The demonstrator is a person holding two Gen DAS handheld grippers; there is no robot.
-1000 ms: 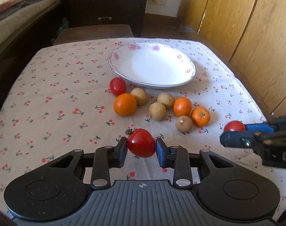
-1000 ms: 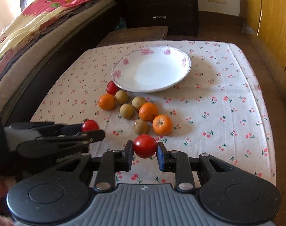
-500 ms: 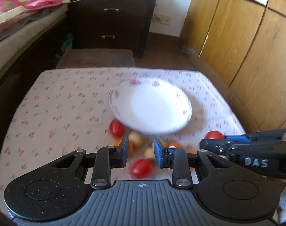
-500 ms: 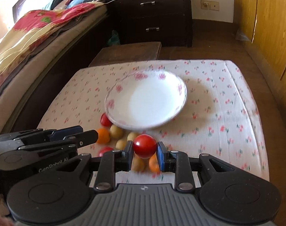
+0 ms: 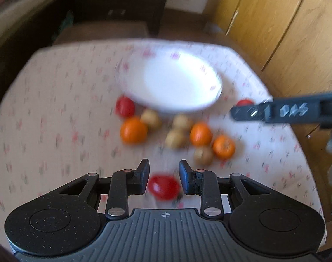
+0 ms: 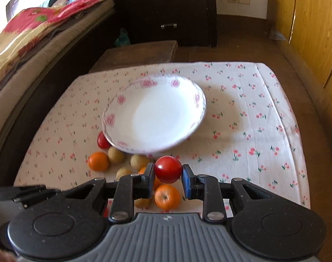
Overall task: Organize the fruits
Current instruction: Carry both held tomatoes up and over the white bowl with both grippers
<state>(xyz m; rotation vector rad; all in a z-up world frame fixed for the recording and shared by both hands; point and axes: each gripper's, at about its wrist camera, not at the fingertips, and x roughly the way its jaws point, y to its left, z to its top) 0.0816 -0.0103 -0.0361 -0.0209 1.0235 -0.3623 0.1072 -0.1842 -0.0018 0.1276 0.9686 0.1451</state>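
A white floral bowl (image 6: 153,113) stands empty on the flowered tablecloth; it also shows blurred in the left wrist view (image 5: 172,83). In front of it lie oranges (image 5: 133,130), small tan fruits (image 5: 176,138) and a red tomato (image 5: 124,107). My right gripper (image 6: 168,171) is shut on a red tomato (image 6: 168,169), held above the fruit pile near the bowl's front rim. My left gripper (image 5: 163,172) is open; a red tomato (image 5: 164,187) lies below and between its fingers, free of the pads. The right gripper's finger (image 5: 275,110) crosses the left wrist view.
A dark dresser (image 6: 166,11) stands behind the table, with a low wooden stool (image 6: 139,53) in front of it. A bed with a patterned blanket (image 6: 34,32) runs along the left. Wooden wardrobe doors (image 5: 286,21) are on the right.
My left gripper let go of its tomato, which dropped to the cloth below the fingers. My right gripper carried its tomato forward, closer to the bowl.
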